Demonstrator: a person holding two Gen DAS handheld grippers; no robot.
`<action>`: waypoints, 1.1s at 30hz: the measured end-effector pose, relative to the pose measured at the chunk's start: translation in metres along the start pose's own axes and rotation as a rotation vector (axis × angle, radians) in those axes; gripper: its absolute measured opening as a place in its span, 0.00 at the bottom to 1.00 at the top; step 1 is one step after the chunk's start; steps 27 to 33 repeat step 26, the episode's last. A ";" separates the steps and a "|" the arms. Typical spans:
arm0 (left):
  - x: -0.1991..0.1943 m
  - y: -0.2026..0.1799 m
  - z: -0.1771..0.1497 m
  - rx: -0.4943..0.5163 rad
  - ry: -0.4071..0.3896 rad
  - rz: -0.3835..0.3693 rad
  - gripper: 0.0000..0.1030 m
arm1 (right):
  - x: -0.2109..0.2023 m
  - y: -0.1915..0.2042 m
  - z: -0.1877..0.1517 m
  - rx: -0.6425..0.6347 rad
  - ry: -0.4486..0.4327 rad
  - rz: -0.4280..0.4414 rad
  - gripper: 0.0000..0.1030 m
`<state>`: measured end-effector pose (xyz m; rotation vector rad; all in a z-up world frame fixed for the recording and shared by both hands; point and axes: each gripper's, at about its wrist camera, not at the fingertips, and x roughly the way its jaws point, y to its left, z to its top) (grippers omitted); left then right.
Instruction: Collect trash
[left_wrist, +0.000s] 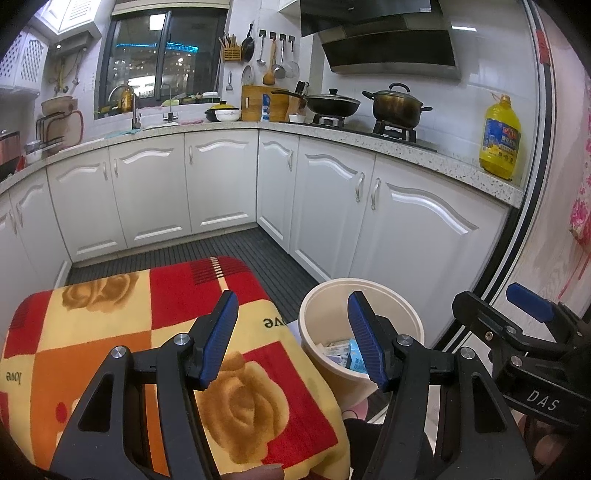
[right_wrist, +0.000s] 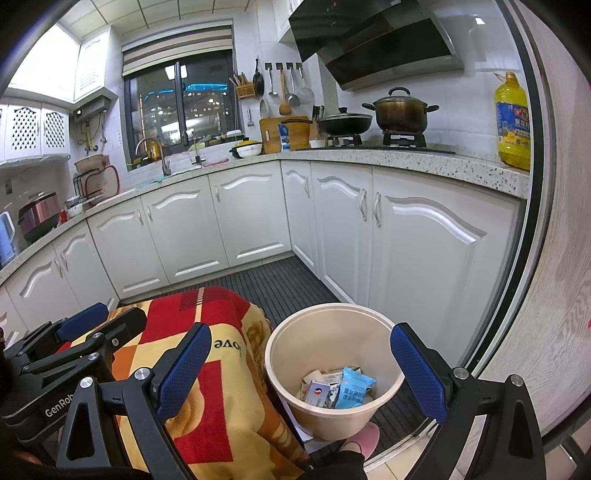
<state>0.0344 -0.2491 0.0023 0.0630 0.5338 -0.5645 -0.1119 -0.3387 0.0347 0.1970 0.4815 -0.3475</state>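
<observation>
Both of my grippers hang empty above the blanket-covered surface (left_wrist: 110, 332), left gripper (left_wrist: 291, 341) and right gripper (right_wrist: 306, 373) each with jaws apart and nothing between the blue pads. The cream bin (right_wrist: 280, 354) stands on the dark slatted floor mat (right_wrist: 288, 284) just right of the blanket's edge, near the white cabinet doors (right_wrist: 424, 251). Trash already lies in its bottom: a blue packet (right_wrist: 352, 387), a small carton with a round logo (right_wrist: 319, 393), and paper scraps I cannot make out singly. The blanket top looks bare in both views; no loose piece shows on it or on the mat. A pink slipper (right_wrist: 365, 434) sits at the near foot of the bin. Judgement: collecting looks largely done, or the next piece lies outside these views. To do the step well, I would scan the far mat and the floor behind the bin before moving, keep the jaws wide until a piece is squarely between the pads, and drop it over the middle of the bin, not the rim. Light packets may cling to the ribbed pads, so open fully. Avoid snagging the blanket's pile. The counter (right_wrist: 406, 162) holds cookware only, not trash.
</observation>
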 end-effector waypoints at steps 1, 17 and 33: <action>0.000 0.000 0.000 0.001 0.000 0.000 0.59 | 0.000 0.000 0.000 0.000 0.000 0.000 0.94; 0.000 0.000 -0.002 0.011 -0.001 -0.004 0.59 | 0.005 -0.002 -0.001 -0.001 0.014 0.005 0.94; 0.002 0.001 -0.008 0.029 -0.009 -0.008 0.59 | 0.006 -0.003 -0.002 0.000 0.017 0.004 0.94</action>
